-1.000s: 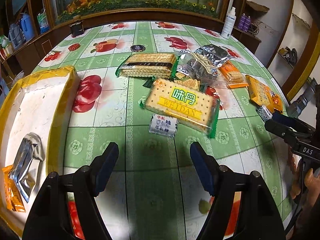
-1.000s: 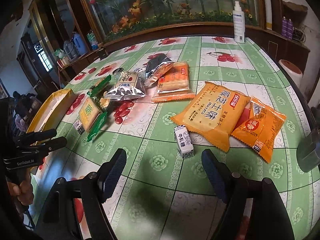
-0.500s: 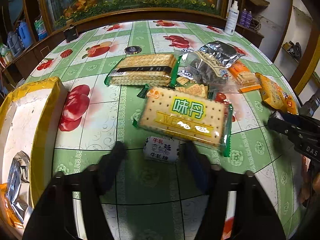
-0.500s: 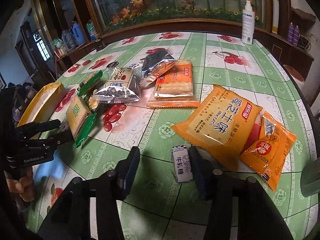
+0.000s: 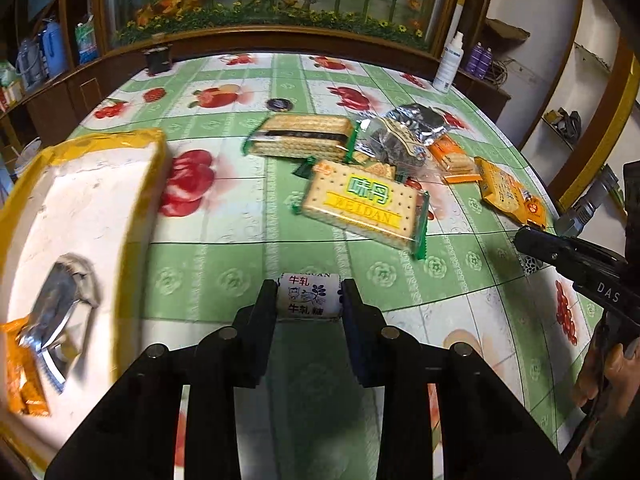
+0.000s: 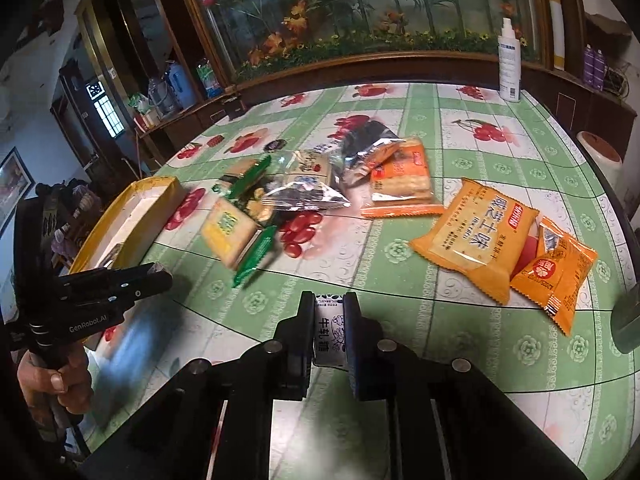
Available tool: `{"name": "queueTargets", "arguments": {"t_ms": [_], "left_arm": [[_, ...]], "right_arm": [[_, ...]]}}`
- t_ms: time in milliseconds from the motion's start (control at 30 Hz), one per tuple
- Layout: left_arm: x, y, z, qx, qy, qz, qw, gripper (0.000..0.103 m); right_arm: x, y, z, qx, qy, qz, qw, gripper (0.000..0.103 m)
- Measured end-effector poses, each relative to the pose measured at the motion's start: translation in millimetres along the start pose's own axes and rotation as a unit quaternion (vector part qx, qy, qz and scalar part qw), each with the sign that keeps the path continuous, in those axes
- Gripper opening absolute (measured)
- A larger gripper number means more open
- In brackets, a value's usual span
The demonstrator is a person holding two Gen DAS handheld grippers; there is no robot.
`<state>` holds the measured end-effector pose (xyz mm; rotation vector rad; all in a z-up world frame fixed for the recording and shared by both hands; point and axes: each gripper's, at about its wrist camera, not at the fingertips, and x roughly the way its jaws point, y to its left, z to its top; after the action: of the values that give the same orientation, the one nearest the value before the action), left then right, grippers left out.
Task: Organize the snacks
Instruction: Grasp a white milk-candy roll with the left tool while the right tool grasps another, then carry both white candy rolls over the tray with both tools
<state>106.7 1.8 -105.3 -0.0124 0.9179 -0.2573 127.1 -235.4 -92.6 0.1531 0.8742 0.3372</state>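
My left gripper [image 5: 309,294] is shut on a small white nougat candy [image 5: 309,295], held by its two ends just above the tablecloth. My right gripper [image 6: 329,312] is shut on a second white nougat candy [image 6: 329,332], held by its long sides. A yellow-rimmed white tray [image 5: 80,216] at the left holds a silver packet [image 5: 60,304] and an orange packet [image 5: 22,368]. The green Weidan cracker pack [image 5: 362,202] lies ahead of the left gripper. The tray also shows in the right wrist view [image 6: 132,216].
A sandwich biscuit pack [image 5: 300,136], silver bags [image 5: 404,128] and orange packets [image 5: 506,192] lie mid-table. Large orange bags [image 6: 480,232] [image 6: 554,272] lie right of my right gripper. A spray bottle [image 6: 509,64] stands at the far edge. The table edge curves close on the right.
Both grippers moved forward and down and closed, each on a nougat candy. The left one has then shifted left towards the tray with its candy.
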Motion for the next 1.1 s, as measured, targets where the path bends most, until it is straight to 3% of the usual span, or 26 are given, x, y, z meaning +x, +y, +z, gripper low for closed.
{"name": "queueTargets", "arguments": {"t_ms": [333, 900, 1100], "left_arm": [[-45.5, 52.0, -17.0, -0.039, -0.028, 0.056, 0.9973, 0.029], [-74.3, 147.0, -49.8, -0.124, -0.030, 0.099, 0.9869, 0.029], [-76.2, 160.7, -54.4, -0.134, -0.029, 0.105, 0.9849, 0.029]], "right_arm": [[-1.8, 87.1, 6.3, -0.050, -0.006, 0.065, 0.997, 0.014], [41.8, 214.5, 7.8, -0.118, 0.031, 0.161, 0.979, 0.014], [59.8, 249.4, 8.8, -0.134, 0.044, 0.187, 0.972, 0.014]]}}
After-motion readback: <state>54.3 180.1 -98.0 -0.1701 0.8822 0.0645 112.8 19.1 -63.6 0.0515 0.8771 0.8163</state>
